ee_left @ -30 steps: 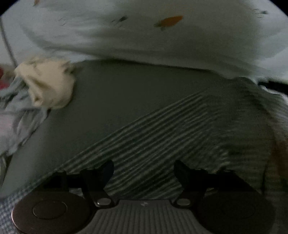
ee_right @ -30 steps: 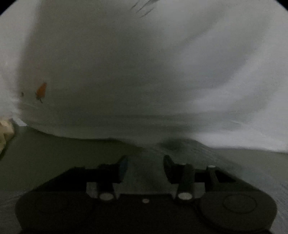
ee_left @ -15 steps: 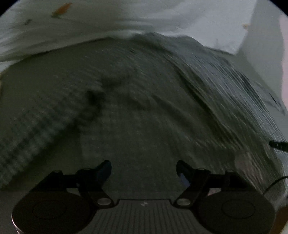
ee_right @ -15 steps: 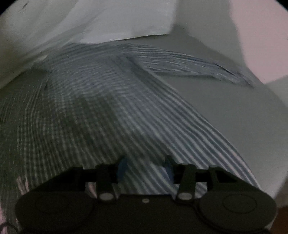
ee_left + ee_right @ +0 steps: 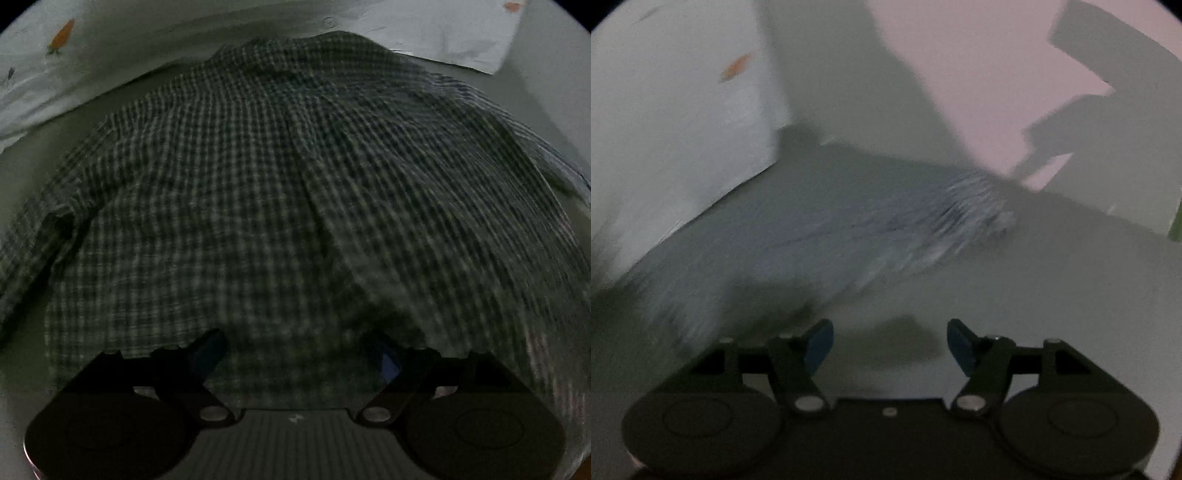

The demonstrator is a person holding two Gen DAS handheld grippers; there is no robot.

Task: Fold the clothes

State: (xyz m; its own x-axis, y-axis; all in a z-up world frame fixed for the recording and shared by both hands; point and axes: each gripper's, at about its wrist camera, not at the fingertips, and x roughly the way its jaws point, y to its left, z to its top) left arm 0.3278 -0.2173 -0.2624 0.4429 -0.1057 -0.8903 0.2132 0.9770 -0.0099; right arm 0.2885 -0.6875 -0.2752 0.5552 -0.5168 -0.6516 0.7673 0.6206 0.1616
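Spreading apart just now, both jaws stand empty over the checked shirt [image 5: 258, 192], seemingly lying flat.

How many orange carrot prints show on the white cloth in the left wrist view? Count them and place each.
2. One orange carrot print sits at the upper left of the white cloth; the other is cut off at the top right edge. More may be hidden beyond the frame.
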